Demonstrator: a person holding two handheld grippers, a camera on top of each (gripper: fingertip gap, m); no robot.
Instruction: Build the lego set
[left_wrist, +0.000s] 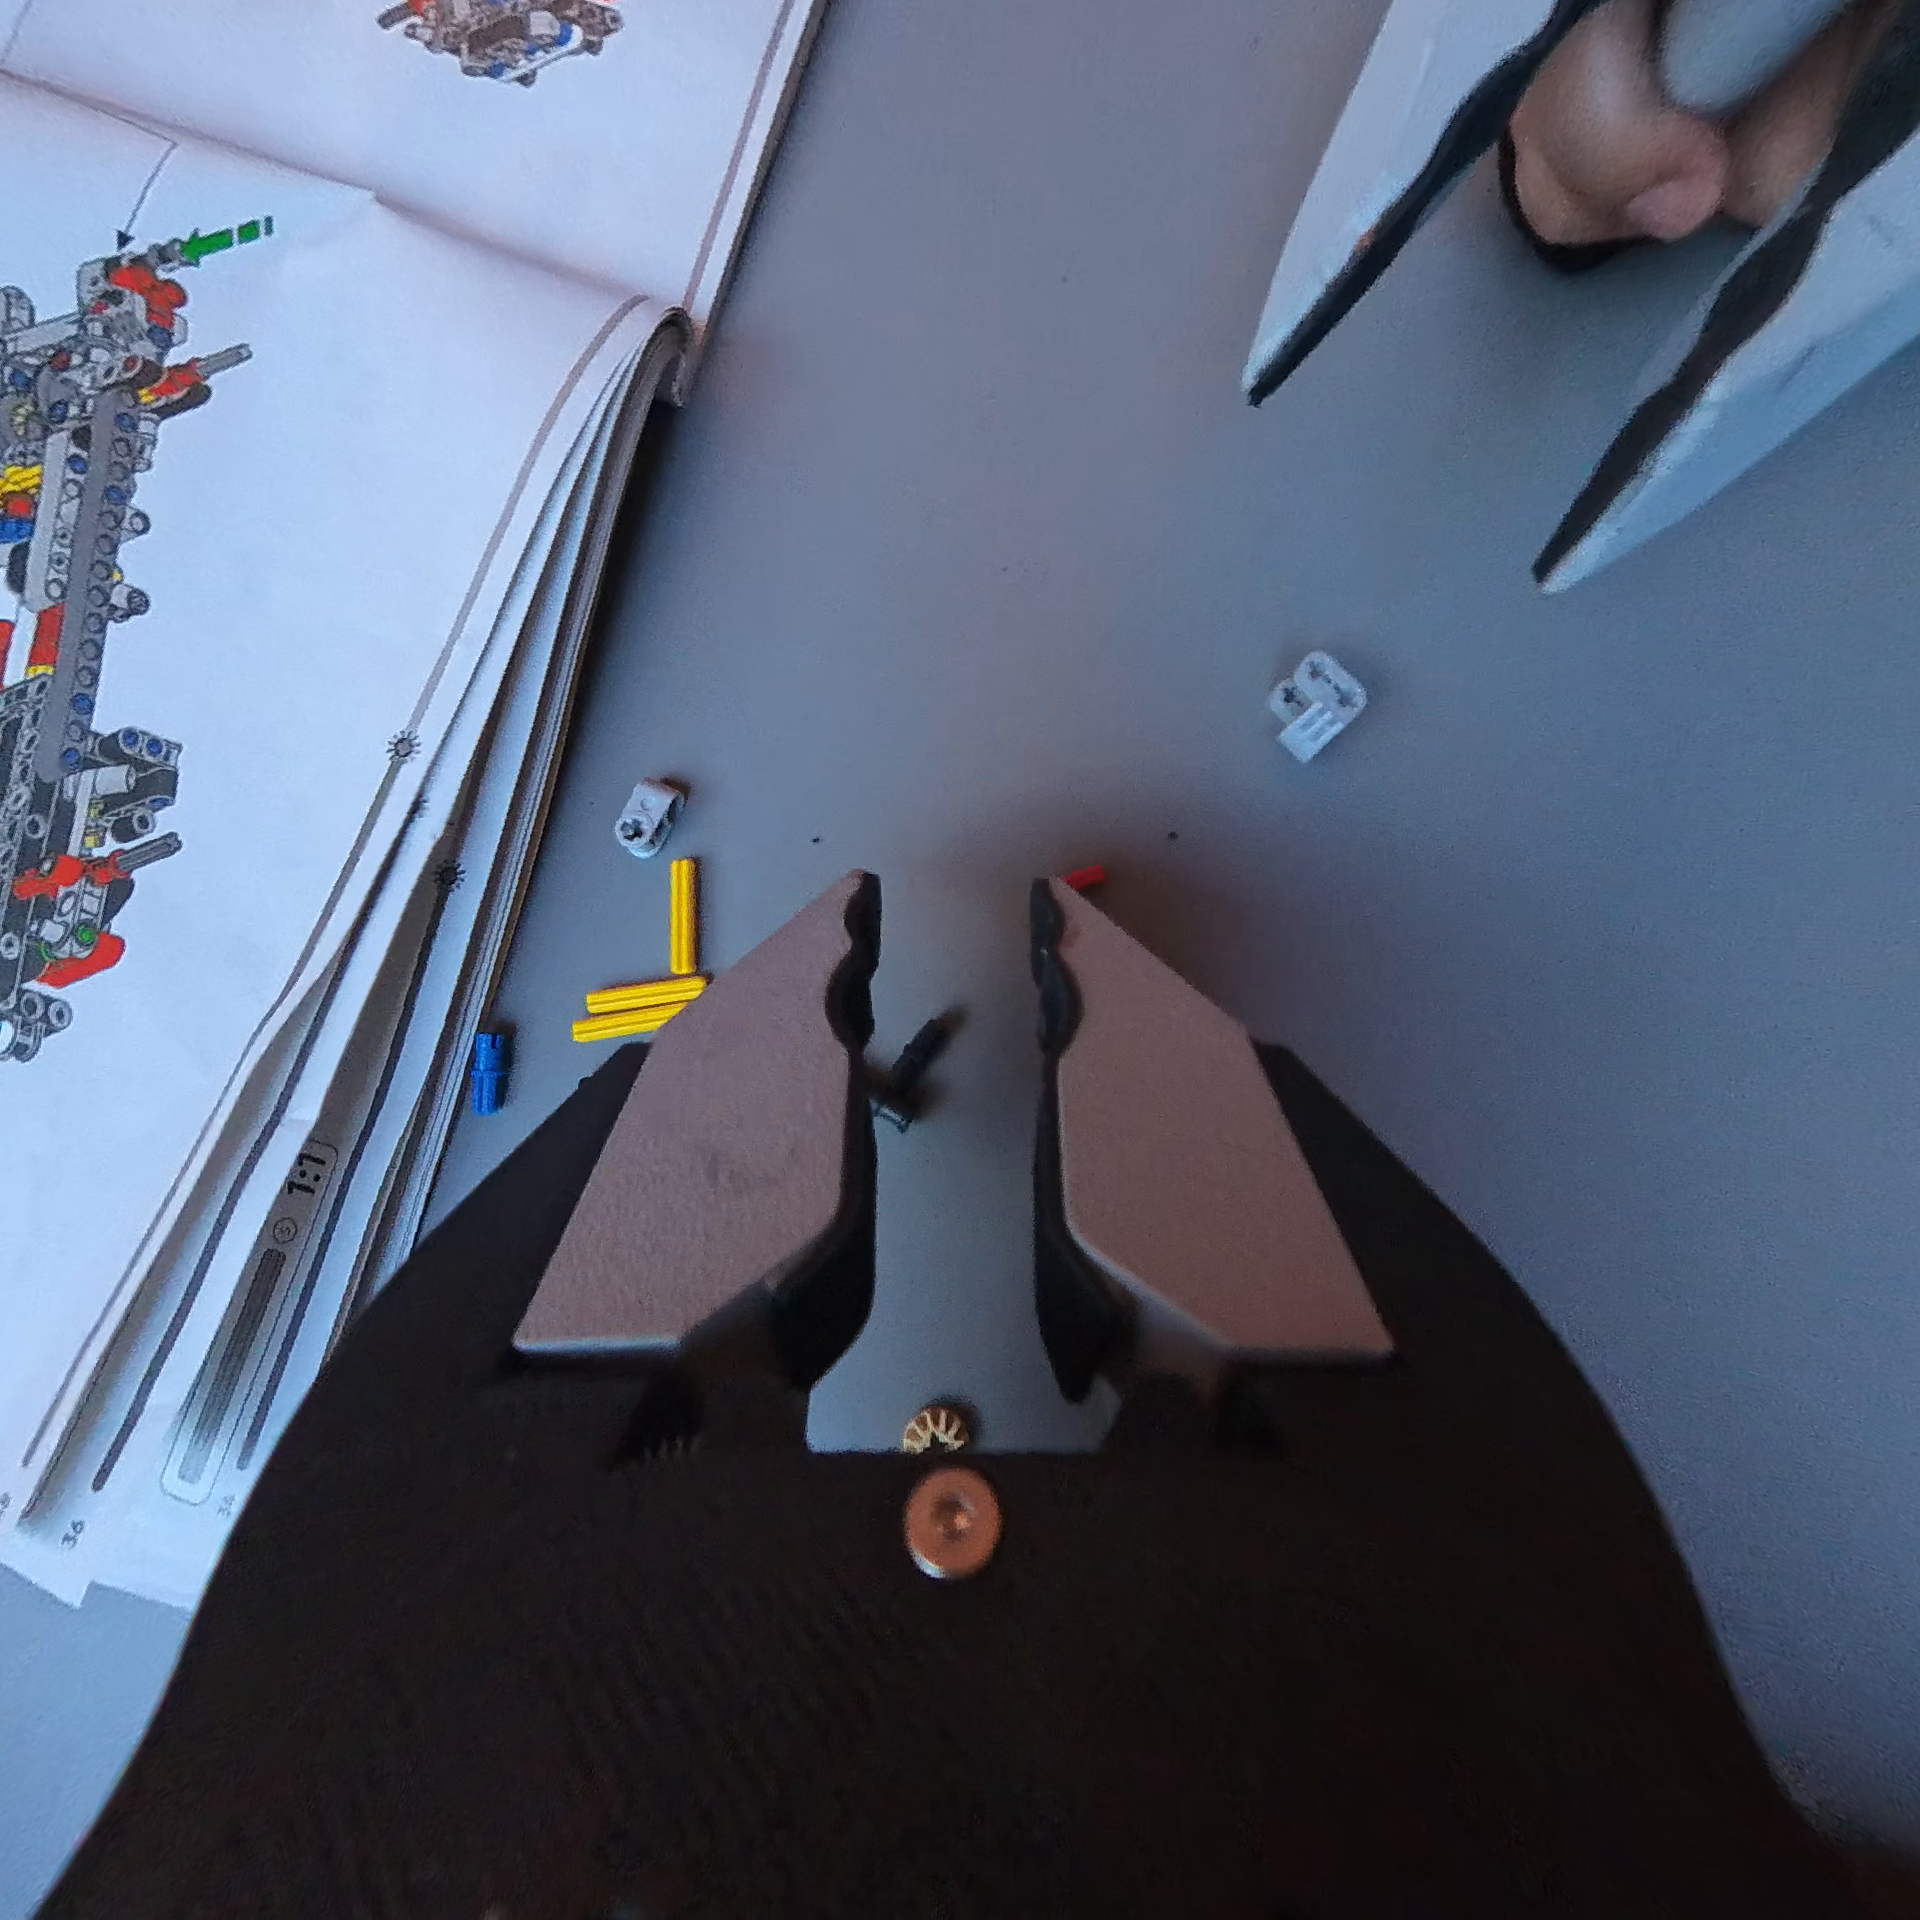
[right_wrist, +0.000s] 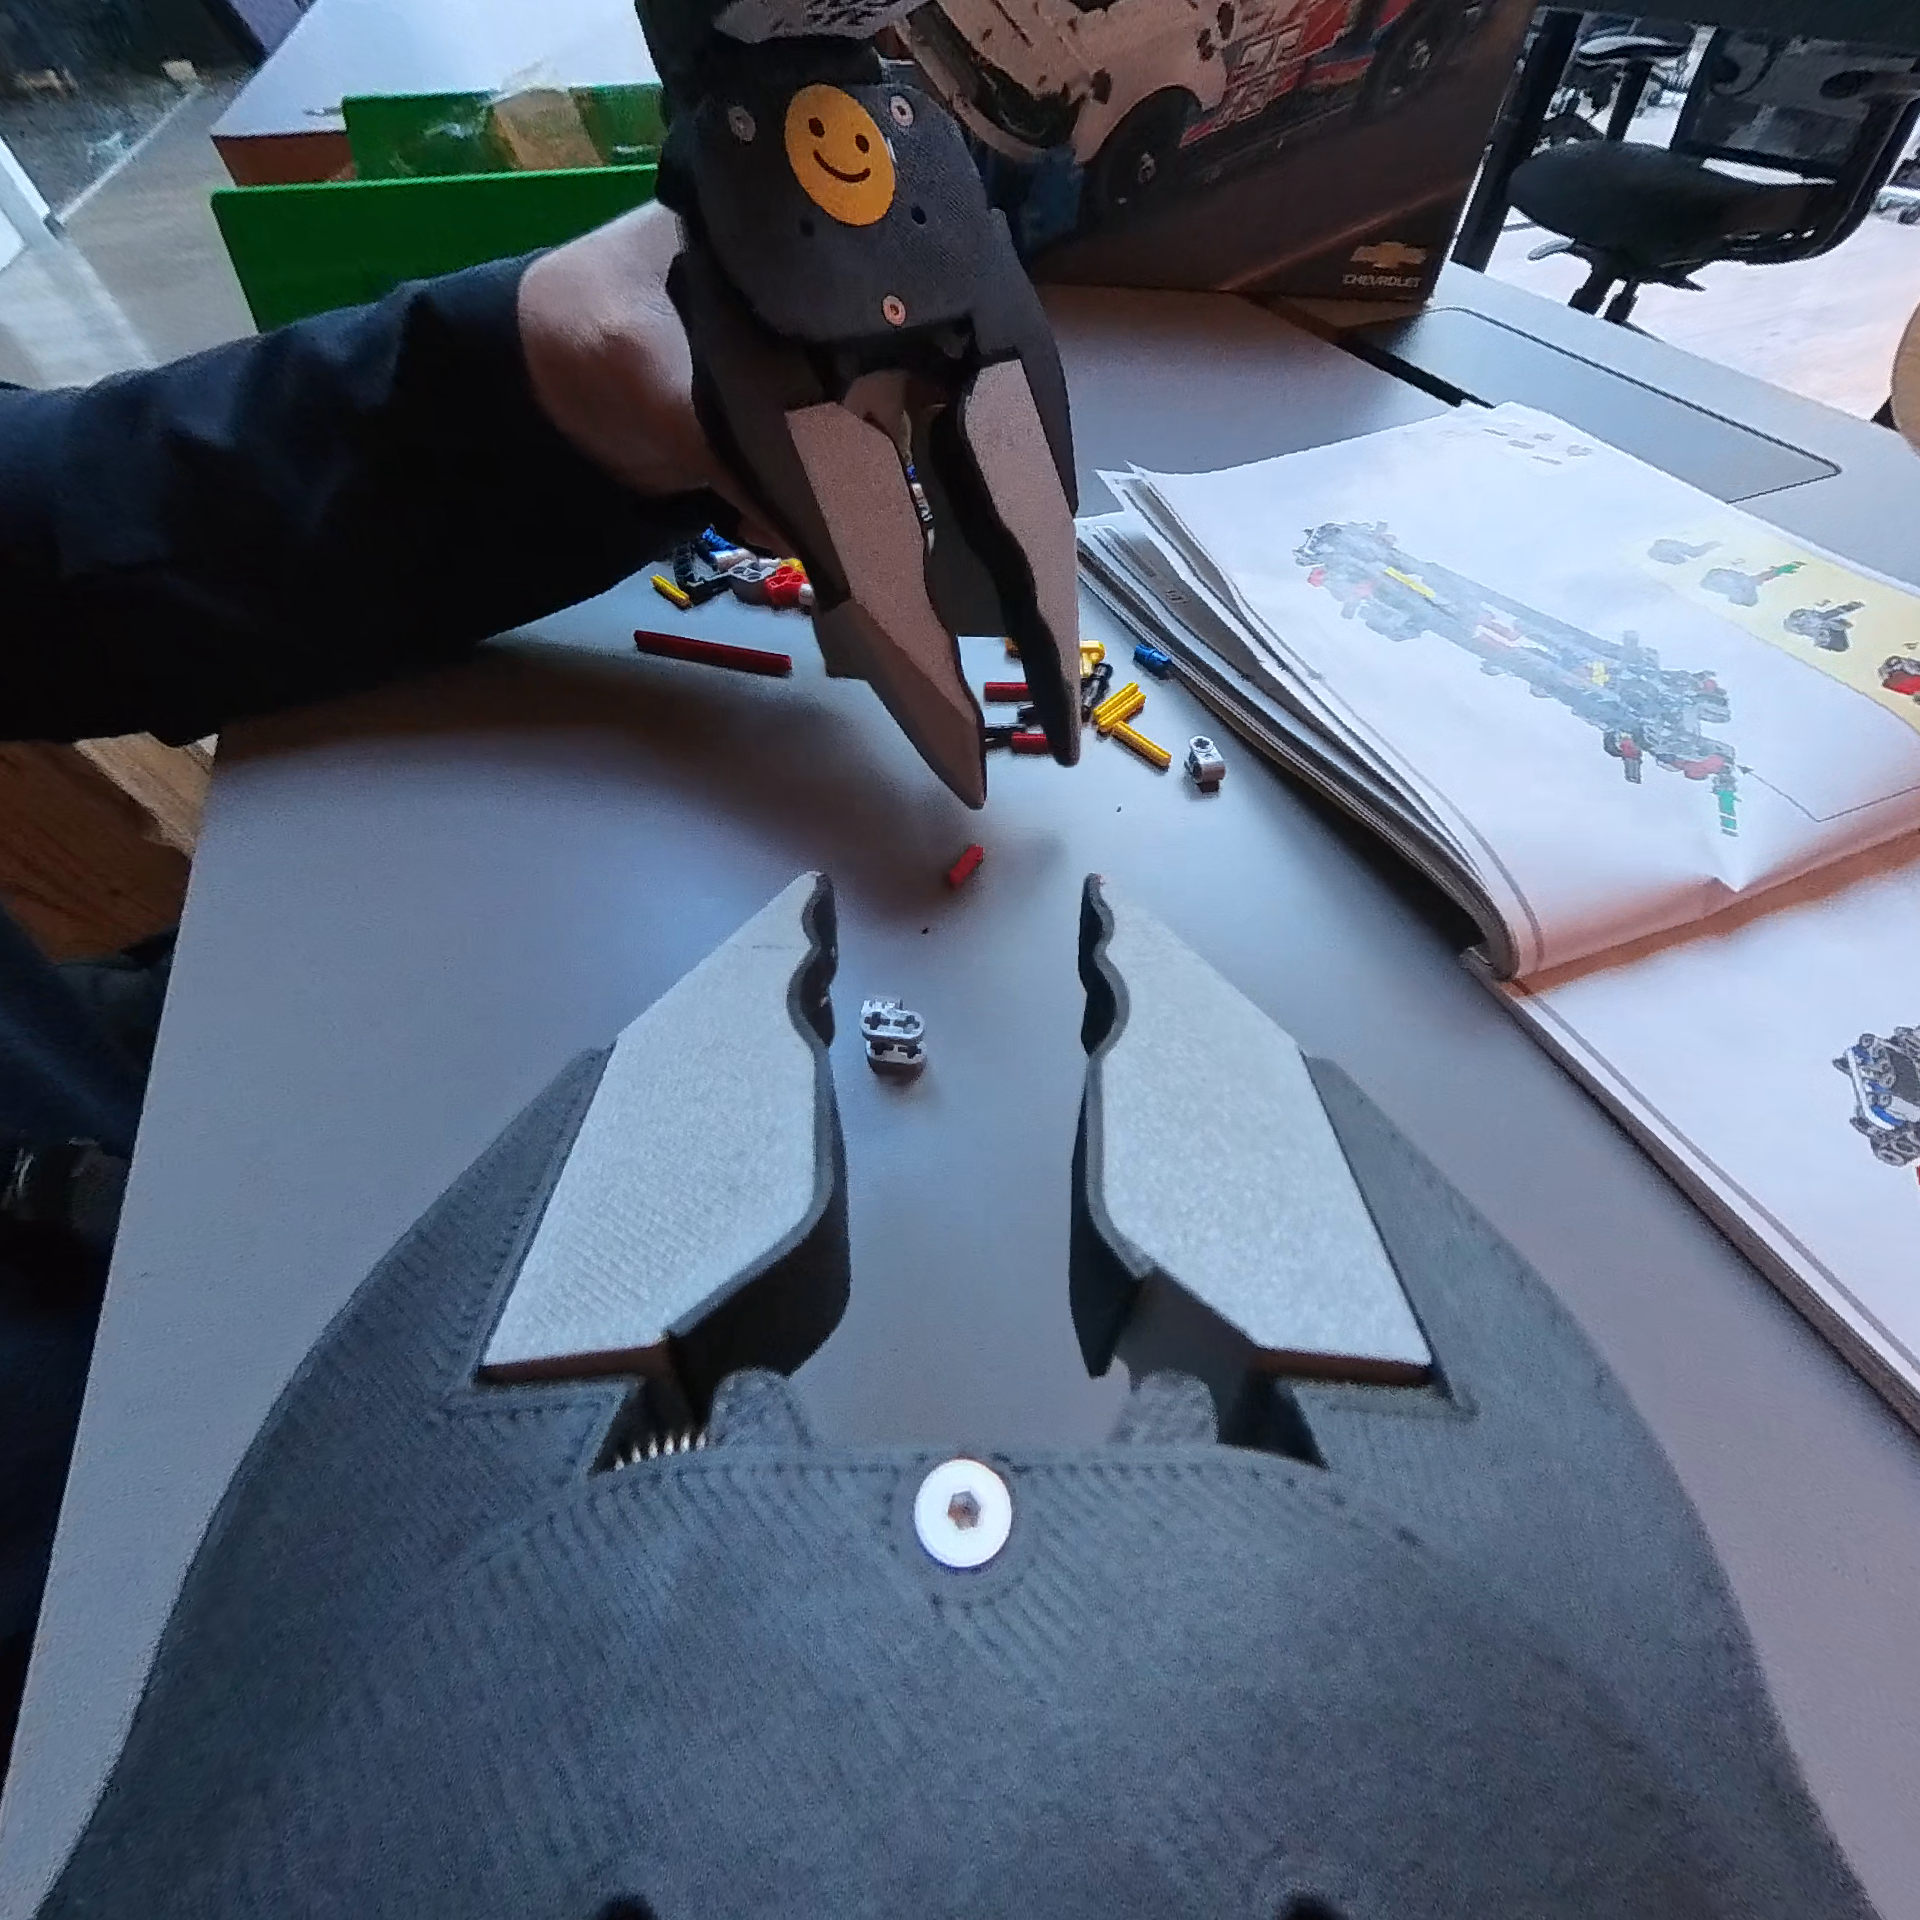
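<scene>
My left gripper (left_wrist: 956, 888) is open and holds nothing. It hovers over the grey table (left_wrist: 1039, 623). A small black pin (left_wrist: 920, 1049) lies below, between its fingers, apart from the pads. A small red piece (left_wrist: 1086, 876) lies by its right fingertip. My right gripper (right_wrist: 956, 888) is open and holds nothing. A light grey connector (right_wrist: 891, 1029) lies on the table between its fingers, touching neither pad. The red piece (right_wrist: 964, 864) lies just beyond its tips, under the left gripper (right_wrist: 1018, 769).
Three yellow axles (left_wrist: 683, 914), a blue pin (left_wrist: 490, 1070) and a grey bush (left_wrist: 652, 816) lie beside an open instruction booklet (left_wrist: 312, 623). A long red axle (right_wrist: 712, 652) and more small parts lie farther off. A printed box (right_wrist: 1247, 156) and green bins (right_wrist: 416, 218) stand behind. About 9 centimeters separates my left fingertips from my right. The grey bush (left_wrist: 652, 816) is about 5 centimeters from my left fingertips and 12 centimeters from my right. Look for it in the right wrist view (right_wrist: 1201, 755) too.
</scene>
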